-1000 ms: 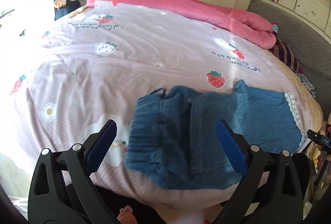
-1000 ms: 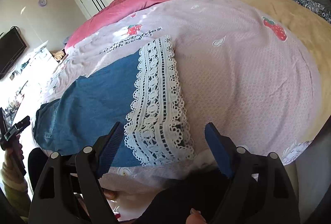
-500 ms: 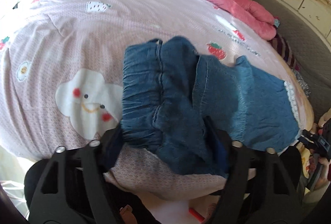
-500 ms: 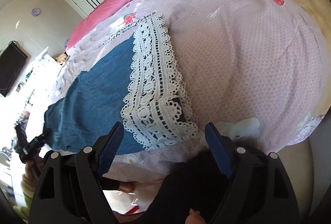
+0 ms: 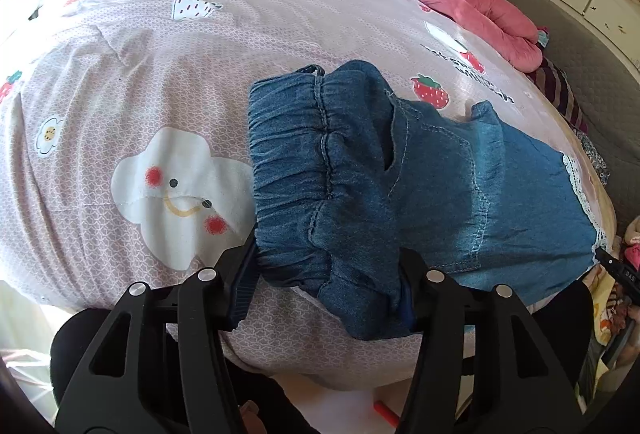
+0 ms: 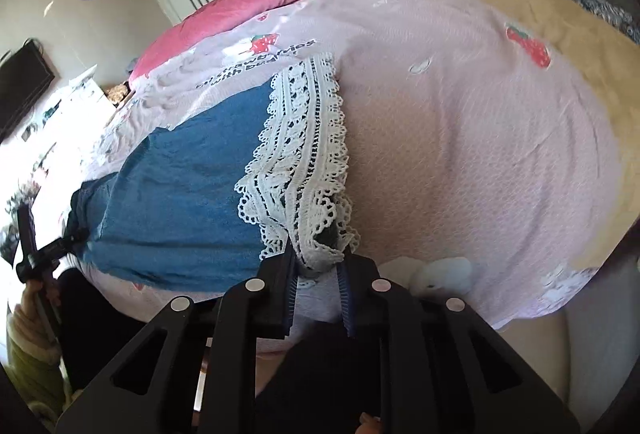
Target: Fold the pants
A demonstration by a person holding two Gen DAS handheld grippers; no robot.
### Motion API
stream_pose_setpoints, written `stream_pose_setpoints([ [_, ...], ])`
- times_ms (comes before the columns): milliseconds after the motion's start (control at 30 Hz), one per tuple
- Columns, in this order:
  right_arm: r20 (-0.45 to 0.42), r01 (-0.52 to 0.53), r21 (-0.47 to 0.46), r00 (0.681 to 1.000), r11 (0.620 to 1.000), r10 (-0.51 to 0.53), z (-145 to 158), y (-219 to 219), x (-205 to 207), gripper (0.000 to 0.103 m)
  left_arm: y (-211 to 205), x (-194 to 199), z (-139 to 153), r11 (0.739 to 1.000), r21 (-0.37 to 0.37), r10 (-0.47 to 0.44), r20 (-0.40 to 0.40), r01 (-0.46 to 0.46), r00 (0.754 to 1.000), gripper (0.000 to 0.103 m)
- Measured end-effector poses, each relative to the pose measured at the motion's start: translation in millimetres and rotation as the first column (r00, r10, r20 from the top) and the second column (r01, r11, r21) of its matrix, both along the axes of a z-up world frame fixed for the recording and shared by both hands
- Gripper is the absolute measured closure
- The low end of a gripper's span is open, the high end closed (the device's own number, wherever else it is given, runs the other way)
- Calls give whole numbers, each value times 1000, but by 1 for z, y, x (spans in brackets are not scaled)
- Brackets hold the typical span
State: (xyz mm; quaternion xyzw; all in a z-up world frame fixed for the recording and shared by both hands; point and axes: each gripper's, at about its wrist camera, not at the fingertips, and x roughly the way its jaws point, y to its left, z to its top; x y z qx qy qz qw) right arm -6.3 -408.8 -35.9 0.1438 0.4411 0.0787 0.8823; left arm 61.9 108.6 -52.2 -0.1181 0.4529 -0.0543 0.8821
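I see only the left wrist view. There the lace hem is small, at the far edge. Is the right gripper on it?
Observer: Yes. The right gripper is closing its jaws, with the near corner of the lace hem of the pants bunched between them.
Operator: Is the rest of the hem flat?
Observer: Mostly. It lies flat on the bedsheet; only the near corner is gathered up.
Operator: Is the lace narrow?
Observer: No, it is a broad band of several rows across the leg end.
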Motion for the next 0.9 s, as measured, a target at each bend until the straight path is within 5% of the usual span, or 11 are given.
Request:
stream_pose_setpoints([
  [167, -72, 4, -50, 997, 999, -7, -25, 10, 5, 82, 2, 3, -2, 1000, 0, 8, 1, -8, 1000, 55],
  [367, -75, 37, -1, 996, 999, -37, -15, -7, -3, 57, 5, 2, -1, 1000, 6, 6, 5, -6, 1000, 55],
  [633, 68, 58, -55, 996, 997, -54, 30, -4, -17, 45, 7, -2, 3, 999, 37, 21, 12, -21, 1000, 51],
  [767, 144, -19, -65, 989, 998, 28, 52, 22, -12, 37, 8, -7, 9, 1000, 19, 17, 8, -17, 1000, 42],
  [900, 155, -114, -119, 979, 986, 132, 58, 61, 8, 33, 11, -26, 45, 999, 34, 29, 97, -33, 995, 38],
])
